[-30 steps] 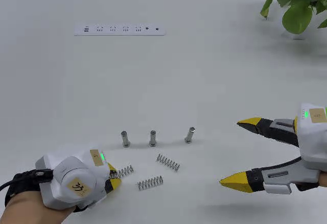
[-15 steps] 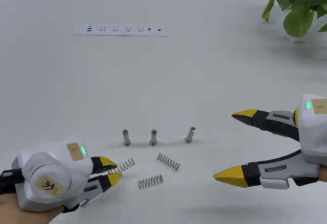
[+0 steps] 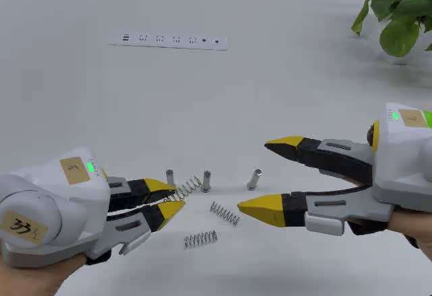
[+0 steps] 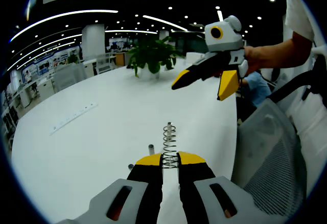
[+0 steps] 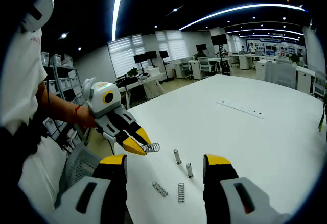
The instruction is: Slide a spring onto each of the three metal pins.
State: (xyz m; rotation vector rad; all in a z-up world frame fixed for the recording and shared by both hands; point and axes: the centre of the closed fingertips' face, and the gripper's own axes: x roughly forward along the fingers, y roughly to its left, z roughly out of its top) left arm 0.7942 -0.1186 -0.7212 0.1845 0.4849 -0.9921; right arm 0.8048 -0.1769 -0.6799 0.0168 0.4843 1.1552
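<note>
The left tool [image 3: 175, 196] is clamped on one end of a spring [image 3: 190, 186] and holds it above the surface [image 3: 101, 121]. The spring's long axis runs on from the tips toward the upright left pin [image 3: 169, 176] and middle pin [image 3: 206, 181], both close by. Two loose springs [image 3: 223, 213] lie flat nearby. The right tool [image 3: 254, 174], jaws wide apart and empty, hovers by the right pin [image 3: 254, 179].

Bright, even overhead light; faint soft shadows on the table [image 3: 270, 94]; fisheye warp in gripper views.
</note>
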